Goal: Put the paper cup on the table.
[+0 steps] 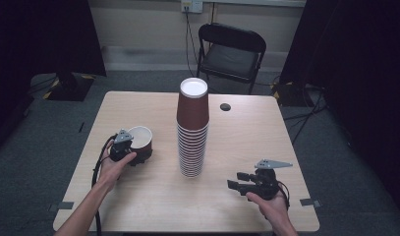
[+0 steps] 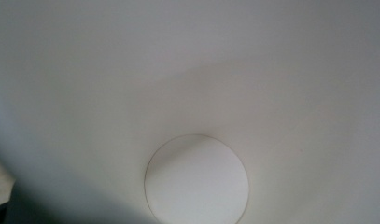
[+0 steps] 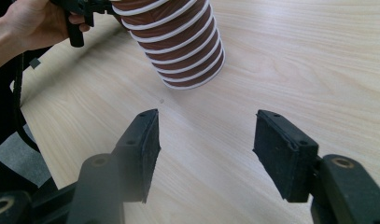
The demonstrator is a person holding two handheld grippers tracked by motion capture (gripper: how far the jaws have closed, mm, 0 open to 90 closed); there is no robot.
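High view: left gripper (image 1: 131,152) at the near rim of a single brown paper cup (image 1: 141,143) on the table's (image 1: 138,196) left side, likely pinching the wall; jaws hidden. Cup stack (image 1: 192,130) at centre. Right gripper (image 1: 239,181) rests near-right, jaws wide apart, holding nothing.

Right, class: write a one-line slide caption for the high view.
Left gripper clamps a single brown cup beside the tall cup stack; right gripper rests open.
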